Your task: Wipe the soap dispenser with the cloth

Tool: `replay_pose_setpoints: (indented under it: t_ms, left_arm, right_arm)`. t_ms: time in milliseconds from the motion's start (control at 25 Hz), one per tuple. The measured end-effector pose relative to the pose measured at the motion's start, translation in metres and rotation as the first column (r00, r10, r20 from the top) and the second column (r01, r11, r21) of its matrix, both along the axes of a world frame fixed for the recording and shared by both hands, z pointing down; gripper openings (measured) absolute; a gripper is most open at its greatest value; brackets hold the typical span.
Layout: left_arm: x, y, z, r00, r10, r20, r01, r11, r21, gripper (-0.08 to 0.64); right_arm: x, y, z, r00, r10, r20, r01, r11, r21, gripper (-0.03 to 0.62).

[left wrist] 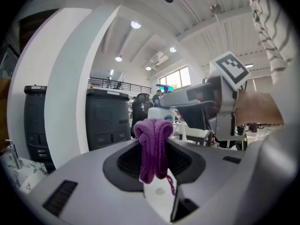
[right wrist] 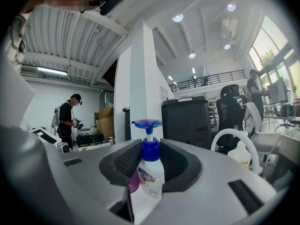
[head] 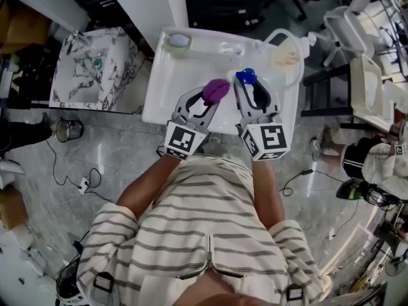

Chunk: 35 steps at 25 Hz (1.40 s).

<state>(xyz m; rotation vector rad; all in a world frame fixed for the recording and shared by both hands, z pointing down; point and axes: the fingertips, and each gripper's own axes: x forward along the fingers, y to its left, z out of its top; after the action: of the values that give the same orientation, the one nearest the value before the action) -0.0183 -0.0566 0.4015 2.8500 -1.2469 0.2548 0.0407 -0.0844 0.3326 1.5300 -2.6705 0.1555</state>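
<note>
My right gripper (head: pixel 247 80) is shut on the soap dispenser (right wrist: pixel 149 175), a white pump bottle with a blue pump head (head: pixel 246 76), held upright above the white sink (head: pixel 166 94). My left gripper (head: pixel 213 94) is shut on a bunched purple cloth (head: pixel 216 90), which sits just left of the bottle's top. In the left gripper view the cloth (left wrist: pixel 153 146) hangs over the jaws, with the dispenser (left wrist: pixel 162 114) and the right gripper (left wrist: pixel 206 107) close behind it. The right gripper view shows a bit of purple cloth (right wrist: pixel 133 182) at the bottle's left side.
A bar of soap (head: pixel 178 41) lies at the sink's far left corner. A white tap (head: pixel 287 43) and a clear jug (right wrist: pixel 241 156) stand at its right. A marbled counter (head: pixel 95 72) is to the left. Chairs (head: pixel 370 88) crowd the right side.
</note>
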Motion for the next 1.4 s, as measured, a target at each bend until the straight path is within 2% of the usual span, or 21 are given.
replay_pose_setpoints:
  t_ms: [120,280,520,680,840,960,1080,1240,1400]
  left_arm:
    - [-0.002,-0.003,-0.008,1.000,0.008,-0.015,-0.008,1.000,0.011,0.124]
    - [0.000,-0.007,-0.010,0.997,0.074,-0.030,-0.074,0.997,-0.002,0.126]
    - [-0.003,-0.014,-0.018,0.991,0.129,-0.018,-0.129,0.991,0.020,0.126]
    - [-0.003,-0.016,-0.017,0.980,0.199,0.003,-0.199,0.980,0.029,0.126]
    - [-0.002,-0.012,-0.017,0.957,0.287,0.035,-0.289,0.956,0.045,0.124]
    - [-0.001,-0.013,-0.020,0.937,0.348,0.013,-0.348,0.936,0.043,0.123]
    - [0.001,-0.011,-0.024,0.907,0.420,-0.020,-0.419,0.907,0.040,0.123]
    - [0.001,-0.007,-0.023,0.864,0.504,-0.006,-0.503,0.863,0.038,0.121]
    - [0.003,-0.006,-0.024,0.832,0.555,-0.006,-0.555,0.831,0.035,0.120]
  right_arm:
    - [0.003,0.000,0.000,1.000,-0.003,0.002,0.003,1.000,0.000,0.129]
    - [0.009,0.001,0.001,1.000,-0.021,0.000,0.021,1.000,-0.005,0.129]
    - [0.004,0.010,0.003,0.998,-0.066,0.001,0.066,0.998,-0.023,0.129]
    - [0.000,0.015,0.005,0.995,-0.103,-0.002,0.103,0.995,-0.014,0.129]
    - [-0.004,0.021,0.004,0.986,-0.168,0.003,0.168,0.986,-0.006,0.129]
    - [-0.006,0.025,0.002,0.978,-0.207,0.018,0.208,0.978,-0.008,0.129]
    - [-0.007,0.026,-0.001,0.973,-0.231,0.017,0.231,0.973,-0.005,0.129]
    - [-0.009,0.032,-0.001,0.964,-0.266,0.015,0.266,0.964,-0.003,0.129]
    - [-0.012,0.038,-0.001,0.958,-0.286,0.017,0.286,0.958,-0.002,0.129]
